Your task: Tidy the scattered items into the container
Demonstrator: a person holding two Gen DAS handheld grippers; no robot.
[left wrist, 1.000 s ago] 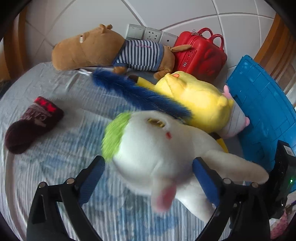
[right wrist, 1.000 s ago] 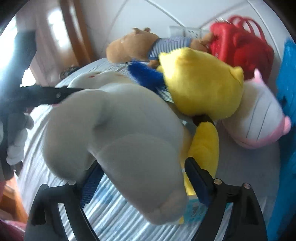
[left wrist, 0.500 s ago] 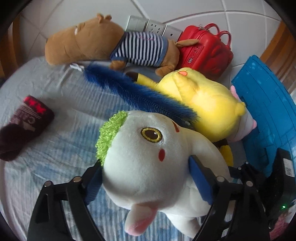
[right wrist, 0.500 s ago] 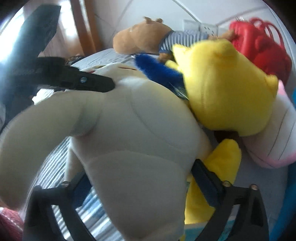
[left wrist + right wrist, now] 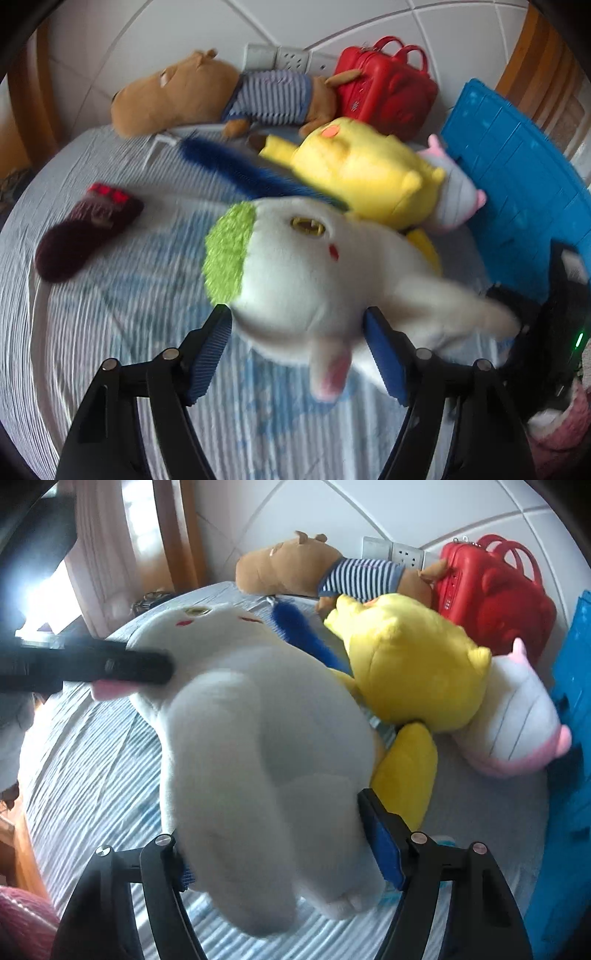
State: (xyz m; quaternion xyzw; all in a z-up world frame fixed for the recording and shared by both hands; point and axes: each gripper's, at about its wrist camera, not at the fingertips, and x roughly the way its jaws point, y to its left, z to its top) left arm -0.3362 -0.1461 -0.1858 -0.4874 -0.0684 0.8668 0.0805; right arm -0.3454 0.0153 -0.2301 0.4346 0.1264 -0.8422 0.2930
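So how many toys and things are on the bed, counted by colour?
White toys: 2, the big white plush and the white-and-pink plush
Yellow: 1, yellow plush
Brown: 1, brown plush in a striped shirt
Blue: 2, fluffy blue thing and blue container
Red: 2, red bag and dark red sock
Total: 8

Open striped sheet [image 5: 110,332] on the left, only a dark sock [image 5: 85,229] lying there. To the right it's crowded: yellow plush [image 5: 369,177], pink-and-white plush [image 5: 517,716], then the blue crate [image 5: 517,177] walling off that side.
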